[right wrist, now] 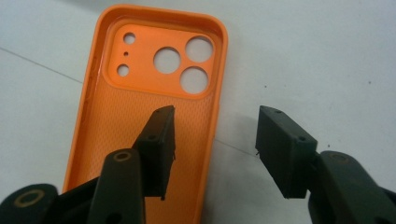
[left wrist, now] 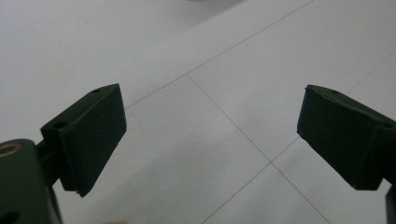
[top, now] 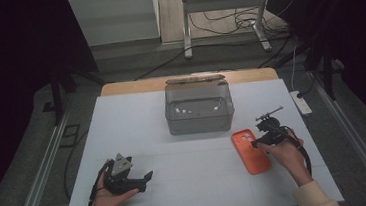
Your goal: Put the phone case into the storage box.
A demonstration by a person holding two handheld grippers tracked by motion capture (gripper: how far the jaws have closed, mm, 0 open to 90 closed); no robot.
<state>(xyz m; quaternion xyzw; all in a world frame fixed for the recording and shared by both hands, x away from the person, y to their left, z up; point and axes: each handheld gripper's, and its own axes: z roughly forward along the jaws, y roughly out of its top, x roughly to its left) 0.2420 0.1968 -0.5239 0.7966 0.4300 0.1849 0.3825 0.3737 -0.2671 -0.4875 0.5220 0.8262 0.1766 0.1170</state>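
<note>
Nearest the camera, the right hand-held gripper (right wrist: 212,154) hangs over an orange phone case (right wrist: 149,116) with its jaws partly spread. One jaw sits above the inner floor of the case and the other stands outside over the bare tabletop (right wrist: 327,56), so the long side wall of the case runs between them. That straddle looks deliberate: a thin wall is the easiest part of a flat, shallow case to pinch, and the pads are lined up along it rather than across the whole width. No pad presses on the wall yet, so the case is not held.

The case lies flat with its open side up and the camera cut-outs at the far end. In the high view it rests at the right of the tabletop (top: 137,117), just in front of and to the right of a clear lidded box (top: 199,109), with the right hand (top: 283,152) reaching in from below. Lying near the box, it may well be meant to go in there, though that is only a guess.

The left hand-held gripper (left wrist: 210,140) has its jaws spread wide with nothing between them, only white surface beneath. In the high view it rests in the left hand (top: 111,194) well apart from the case, seemingly parked out of the way.
</note>
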